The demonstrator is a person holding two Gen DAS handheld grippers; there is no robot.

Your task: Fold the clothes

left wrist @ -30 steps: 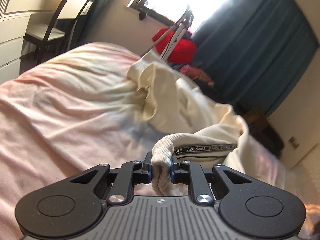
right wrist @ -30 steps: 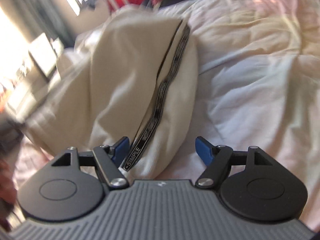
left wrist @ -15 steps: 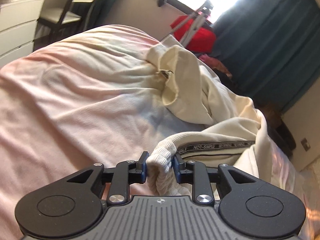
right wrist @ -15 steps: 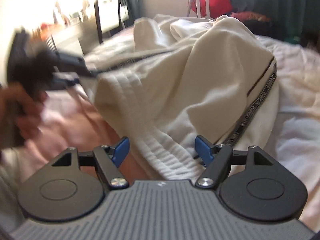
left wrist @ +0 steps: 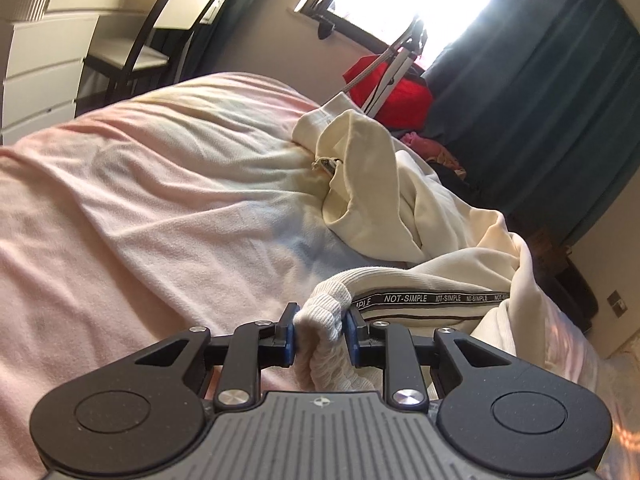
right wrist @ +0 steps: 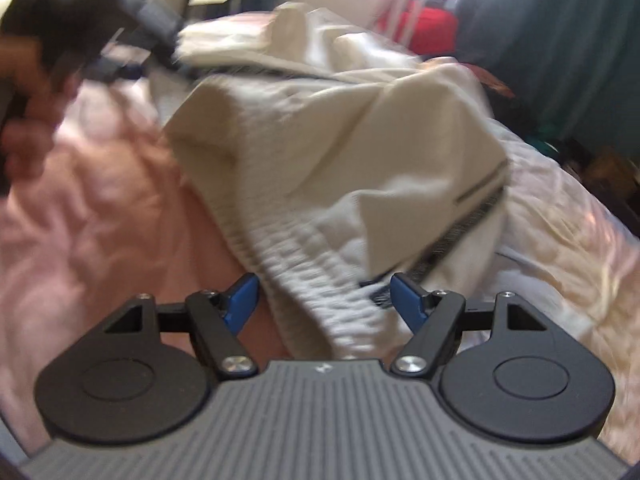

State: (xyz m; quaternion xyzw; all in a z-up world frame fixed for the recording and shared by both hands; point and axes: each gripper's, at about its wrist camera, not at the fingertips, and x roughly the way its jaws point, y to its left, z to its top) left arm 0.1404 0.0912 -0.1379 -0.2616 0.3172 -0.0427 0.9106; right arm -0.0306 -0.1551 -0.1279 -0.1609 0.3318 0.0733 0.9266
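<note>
A cream garment [left wrist: 404,208] with a black "NOT-SIMPLE" band [left wrist: 424,299] lies rumpled on the pink bed cover [left wrist: 160,208]. My left gripper [left wrist: 320,330] is shut on the garment's ribbed waistband [left wrist: 326,320], bunched between the blue pads. In the right wrist view the same garment [right wrist: 340,136] is draped in a heap, and its ribbed edge [right wrist: 316,280] runs between the jaws of my right gripper [right wrist: 324,294], which stands wide open. The left gripper and the hand holding it show blurred at upper left of that view [right wrist: 60,40].
A white drawer unit [left wrist: 44,64] and a dark chair [left wrist: 152,36] stand beyond the bed at left. A red bag [left wrist: 392,92] and a metal stand sit under the bright window. Dark teal curtains [left wrist: 552,92] hang at right. The bed's right edge drops off near the wall.
My right gripper has swung round and closed in on the garment's ribbed edge, staying open. My left gripper kept its hold and shifted slightly; the garment has been pulled and reshaped.
</note>
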